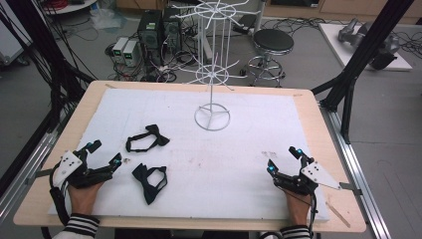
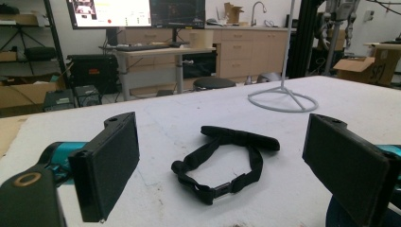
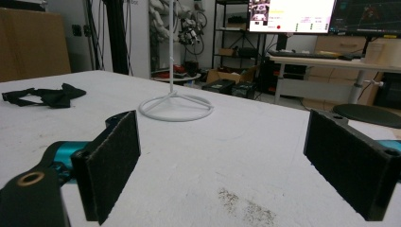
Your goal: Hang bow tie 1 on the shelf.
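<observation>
Two black bow ties lie on the white foam board [image 1: 239, 144]: one [image 1: 158, 137] farther back, one [image 1: 145, 180] nearer the front. A white wire display stand [image 1: 212, 112] rises at the board's back middle. My left gripper [image 1: 104, 153] rests at the front left, open, just left of both ties. In the left gripper view the farther tie [image 2: 241, 138] lies ahead between the open jaws of my left gripper [image 2: 222, 142], untouched. My right gripper [image 1: 283, 159] rests open at the front right. In the right gripper view my right gripper [image 3: 222, 142] holds nothing, with the stand [image 3: 176, 109] ahead.
The wooden table [image 1: 321, 149] shows around the board. Behind it on the floor are computers [image 1: 149, 30], cables and a black stool [image 1: 272, 42]. A bow tie [image 3: 47, 97] lies far left in the right gripper view. Black frame posts stand at both sides.
</observation>
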Tool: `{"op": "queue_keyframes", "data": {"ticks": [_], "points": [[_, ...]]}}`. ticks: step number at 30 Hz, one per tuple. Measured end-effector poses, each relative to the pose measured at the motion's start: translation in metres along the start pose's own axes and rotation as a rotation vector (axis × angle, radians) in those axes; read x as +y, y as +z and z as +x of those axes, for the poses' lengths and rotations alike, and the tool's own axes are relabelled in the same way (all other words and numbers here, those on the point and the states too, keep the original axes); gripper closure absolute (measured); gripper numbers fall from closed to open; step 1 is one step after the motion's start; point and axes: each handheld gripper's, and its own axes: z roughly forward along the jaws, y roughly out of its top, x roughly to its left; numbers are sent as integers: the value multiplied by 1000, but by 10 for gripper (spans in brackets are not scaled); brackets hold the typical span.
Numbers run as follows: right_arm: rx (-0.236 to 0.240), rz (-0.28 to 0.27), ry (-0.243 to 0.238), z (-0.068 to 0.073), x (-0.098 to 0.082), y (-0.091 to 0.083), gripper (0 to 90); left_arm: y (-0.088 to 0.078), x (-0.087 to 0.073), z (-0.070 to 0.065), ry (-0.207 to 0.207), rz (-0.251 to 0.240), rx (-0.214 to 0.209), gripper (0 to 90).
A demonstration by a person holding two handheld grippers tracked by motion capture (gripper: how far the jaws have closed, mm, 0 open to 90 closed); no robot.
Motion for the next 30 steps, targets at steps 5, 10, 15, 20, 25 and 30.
{"op": "queue_keyframes", "data": {"ticks": [5,10,15,20,25,30], "points": [[2,-1,14,-1,0,0,111,0,0,0,5,2,0,120],[-3,-3,8,0,0,-1,110,-1,0,0,1,-7,-1,120],[-8,-8,14,0,0,-2,110,1,0,0,5,12,-4,120],[-16,-6,0,1,0,-1,110,1,1,1,-2,16,-9,120],[-24,-7,-9,2,0,-1,111,2,3,1,2,39,-46,120],[-21,-5,-1,1,0,-1,110,2,11,1,1,30,-75,120]]}}
